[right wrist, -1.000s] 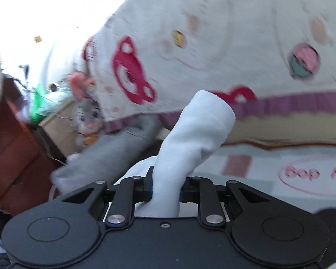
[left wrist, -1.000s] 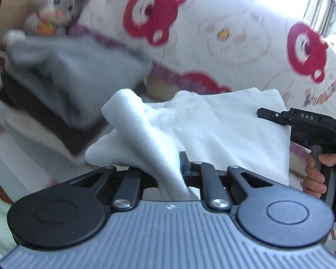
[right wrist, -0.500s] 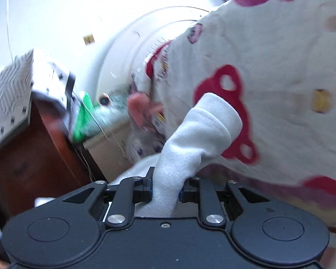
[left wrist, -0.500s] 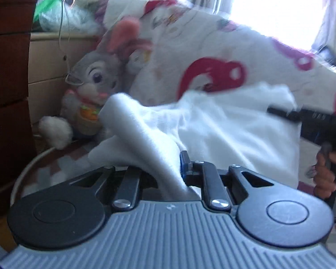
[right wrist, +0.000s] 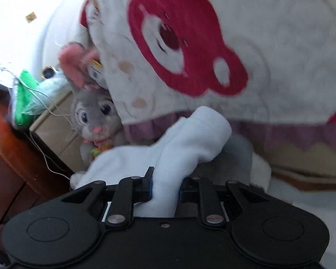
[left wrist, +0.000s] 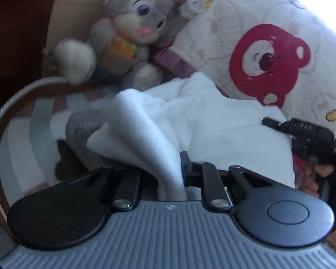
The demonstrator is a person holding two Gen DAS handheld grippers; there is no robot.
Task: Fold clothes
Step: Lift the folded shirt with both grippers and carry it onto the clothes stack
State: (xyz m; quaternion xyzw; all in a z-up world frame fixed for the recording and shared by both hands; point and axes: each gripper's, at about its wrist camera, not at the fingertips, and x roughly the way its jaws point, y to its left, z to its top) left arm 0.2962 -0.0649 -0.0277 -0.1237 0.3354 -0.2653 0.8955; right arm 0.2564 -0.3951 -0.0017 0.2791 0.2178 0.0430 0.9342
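Two claws, left [left wrist: 168,172], right [right wrist: 165,188], each clamped on one white garment [left wrist: 223,130]; one plush rabbit [left wrist: 134,22].

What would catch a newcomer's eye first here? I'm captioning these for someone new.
The white garment fills the middle, pinched on both sides by the left gripper and the right gripper. Behind it at upper left sits a grey plush rabbit, leaning against a quilt printed with big red bears.
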